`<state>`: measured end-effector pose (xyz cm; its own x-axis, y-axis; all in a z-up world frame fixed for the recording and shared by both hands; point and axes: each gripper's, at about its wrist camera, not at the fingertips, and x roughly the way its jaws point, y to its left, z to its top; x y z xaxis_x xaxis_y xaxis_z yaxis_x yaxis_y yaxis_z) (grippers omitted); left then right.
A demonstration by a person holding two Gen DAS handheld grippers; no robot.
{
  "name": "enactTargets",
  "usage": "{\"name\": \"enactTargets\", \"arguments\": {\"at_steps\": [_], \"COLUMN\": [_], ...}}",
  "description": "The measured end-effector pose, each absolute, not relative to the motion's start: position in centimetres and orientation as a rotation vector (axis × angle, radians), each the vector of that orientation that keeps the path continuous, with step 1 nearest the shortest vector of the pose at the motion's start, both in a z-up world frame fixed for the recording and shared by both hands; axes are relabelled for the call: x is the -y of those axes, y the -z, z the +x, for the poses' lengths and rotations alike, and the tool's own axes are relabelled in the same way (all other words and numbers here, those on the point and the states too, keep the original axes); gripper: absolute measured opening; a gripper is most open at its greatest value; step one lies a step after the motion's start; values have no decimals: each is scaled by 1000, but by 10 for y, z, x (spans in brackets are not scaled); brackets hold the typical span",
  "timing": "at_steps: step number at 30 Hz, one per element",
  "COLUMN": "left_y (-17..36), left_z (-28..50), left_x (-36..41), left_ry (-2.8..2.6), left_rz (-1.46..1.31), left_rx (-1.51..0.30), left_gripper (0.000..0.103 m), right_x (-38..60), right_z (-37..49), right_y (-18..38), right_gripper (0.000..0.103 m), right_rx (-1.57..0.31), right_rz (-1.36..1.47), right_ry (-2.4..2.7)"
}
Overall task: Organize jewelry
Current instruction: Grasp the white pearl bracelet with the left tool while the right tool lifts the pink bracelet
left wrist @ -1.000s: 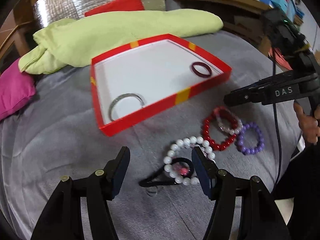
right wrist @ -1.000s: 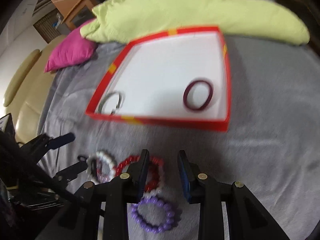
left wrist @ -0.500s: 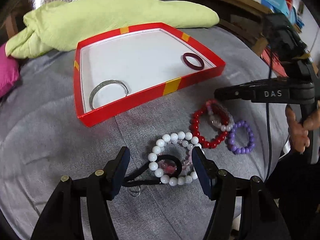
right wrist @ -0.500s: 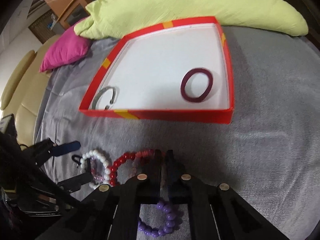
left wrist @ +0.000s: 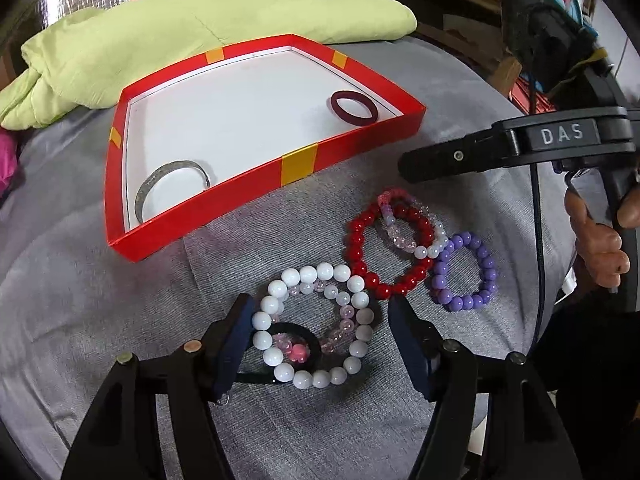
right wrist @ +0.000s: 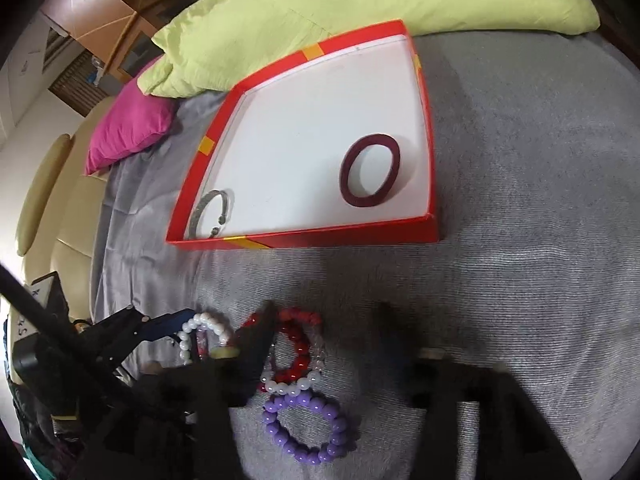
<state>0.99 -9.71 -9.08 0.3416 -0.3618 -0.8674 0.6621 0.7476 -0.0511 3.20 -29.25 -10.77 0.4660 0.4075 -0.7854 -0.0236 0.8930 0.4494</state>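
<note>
Red tray (left wrist: pixel 298 166): two bangles; near it four bead bracelets; left gripper (left wrist: pixel 320 338) apart around white bracelet (left wrist: pixel 316 326); right gripper (right wrist: pixel 326 346) apart

white "DAS" label on the right gripper (left wrist: pixel 440 162)

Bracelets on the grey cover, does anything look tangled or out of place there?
Yes. The white bead bracelet lies across a black ring-shaped piece and a pink beaded strand, and the red bead bracelet overlaps a clear and pink one. Only the purple bracelet lies flat, touching its neighbours.
</note>
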Motion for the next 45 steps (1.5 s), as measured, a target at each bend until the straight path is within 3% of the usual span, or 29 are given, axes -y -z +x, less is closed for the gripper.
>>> {"name": "enactTargets", "arguments": {"at_steps": [2, 4, 6, 9, 11, 14, 17, 28, 30, 32, 35, 40, 44, 45], "left_y": [94, 93, 90, 91, 92, 92, 90, 64, 70, 76, 82, 89, 89, 89], "left_z": [12, 13, 15, 26, 34, 45, 52, 48, 51, 51, 48, 48, 42, 42], "left_x": [98, 95, 92, 84, 78, 68, 59, 37, 40, 45, 52, 55, 63, 64], "left_ry": [675, 673, 669, 670, 649, 629, 597, 596, 604, 604, 622, 629, 644, 642], "left_rz": [331, 306, 279, 238, 203, 143, 95, 33, 42, 65, 93, 99, 147, 151], "left_rx": [-1033, -1029, -1013, -1015, -1021, -1025, -1015, -933, -979, -1012, -1030, -1051, -1038, -1037], "left_gripper": [70, 70, 69, 47, 28, 15, 10, 8, 13, 27, 29, 28, 10, 10], "right_x": [285, 279, 271, 260, 262, 265, 277, 298, 295, 293, 291, 285, 284, 284], "right_z": [30, 31, 33, 33, 33, 29, 28, 19, 20, 21, 24, 24, 24, 23], "right_y": [106, 110, 114, 114, 113, 105, 93, 71, 71, 74, 77, 81, 84, 82], "right_gripper": [55, 35, 27, 7, 8, 8, 7, 7, 7, 7, 8, 7, 7, 7], "right_rx": [-1045, -1059, -1072, -1055, -1041, -982, -920, -820, -819, -832, -846, -858, -870, -864], "right_rz": [358, 346, 298, 199, 205, 189, 231, 337, 331, 327, 329, 319, 310, 312], "right_ry": [-283, -298, -283, -245, -232, -203, -180, -179, -178, -177, -177, -185, -182, -184]}}
